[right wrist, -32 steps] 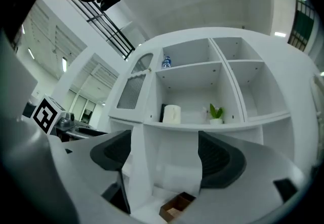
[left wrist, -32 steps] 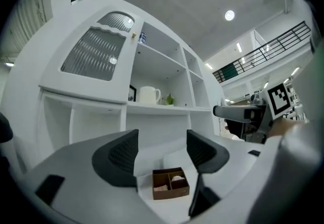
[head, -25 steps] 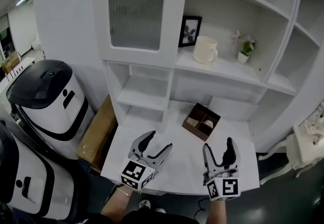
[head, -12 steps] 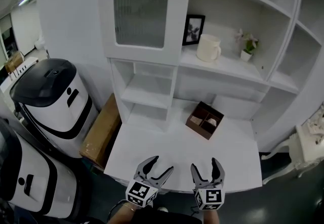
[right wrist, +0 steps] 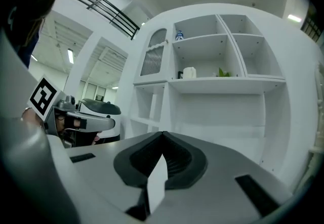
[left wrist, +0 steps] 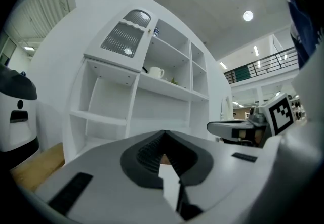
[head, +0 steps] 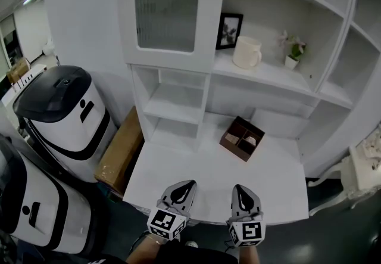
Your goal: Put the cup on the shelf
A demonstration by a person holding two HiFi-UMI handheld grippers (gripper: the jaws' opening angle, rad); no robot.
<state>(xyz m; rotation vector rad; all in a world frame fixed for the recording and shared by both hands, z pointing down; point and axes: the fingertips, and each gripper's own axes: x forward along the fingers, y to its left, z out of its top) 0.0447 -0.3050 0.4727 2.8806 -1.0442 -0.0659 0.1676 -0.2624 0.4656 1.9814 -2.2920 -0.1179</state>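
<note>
The cream ceramic cup (head: 245, 52) is standing upright on the white wooden shelf (head: 271, 75), well ahead of and above the 2 grippers, its handle seemingly turned right. The grey left gripper (head: 183, 187) and right gripper (head: 241, 190) are hovering clenched on nothing over the white desk (head: 196, 164); the right is sitting nearer.

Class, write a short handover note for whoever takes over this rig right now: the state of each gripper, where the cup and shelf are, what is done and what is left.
Left gripper: shut, empty, over the near edge of the desk.
Right gripper: shut, empty, beside the left one.
Cup: upright on the shelf, between the frame and the plant.
Box: on the desk, apart from both grippers.
Done: the cup is on the shelf and neither gripper holds anything.
Left: nothing appears to remain; it may be worth checking that the cup stands steady.
</note>
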